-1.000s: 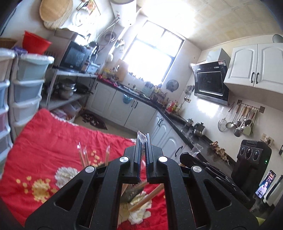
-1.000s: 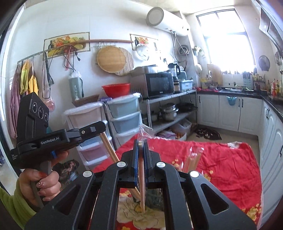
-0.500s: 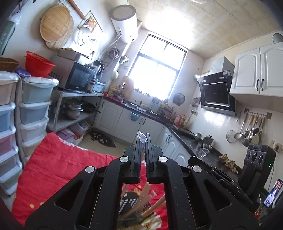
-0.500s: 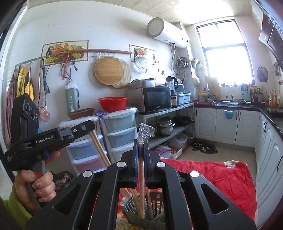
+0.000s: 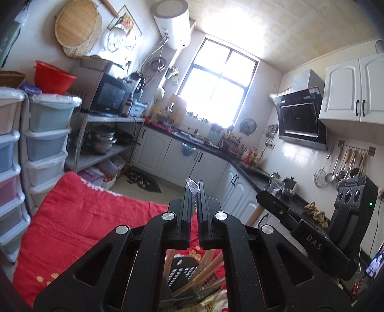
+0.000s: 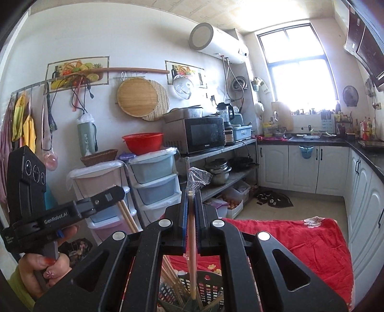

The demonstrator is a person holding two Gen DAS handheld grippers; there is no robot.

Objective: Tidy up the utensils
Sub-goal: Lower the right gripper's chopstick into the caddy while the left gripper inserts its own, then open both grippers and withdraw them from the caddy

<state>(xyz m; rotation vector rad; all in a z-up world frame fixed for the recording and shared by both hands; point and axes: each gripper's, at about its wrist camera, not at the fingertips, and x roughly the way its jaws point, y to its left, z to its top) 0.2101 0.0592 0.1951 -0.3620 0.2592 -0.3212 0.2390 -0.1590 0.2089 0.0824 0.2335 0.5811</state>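
Kitchen walls frame the scene. At the far left stand stacked plastic drawers (image 5: 45,134), a red bowl (image 5: 54,78) on top, and woven trays (image 5: 78,30) hang on the wall above. Next comes a metal shelf (image 5: 105,153) with a microwave (image 5: 110,97) above and pots (image 5: 103,141) below. A white water heater (image 5: 171,22) hangs high beside the bright window (image 5: 218,86). White cabinets (image 5: 184,163) under a dark counter (image 5: 252,168) run toward the right, where a black hood (image 5: 301,115) and a rack of ladles (image 5: 345,165) sit on the tiled wall.

Low in both views lies the surface (image 5: 79,216), covered by a red quilt with flowers.

The left claw (image 5: 195,211) is nearly closed, pinching a thin clear plastic wrapper (image 5: 192,189) that pokes up past its tips; what the wrapper holds is hidden from this camera. From the right wrist view, wooden chopsticks (image 6: 127,217) slant down below this claw. Under it stands a dark perforated basket (image 5: 183,276) with wooden sticks inside.

The right claw (image 6: 191,213) is narrow too, clamped on a chopstick pair (image 6: 191,249) in a crinkled wrapper, held upright, its lower end down in the basket (image 6: 206,288) among other chopsticks. A hand (image 6: 45,268) with painted nails grips the left handle at the far left of this view.
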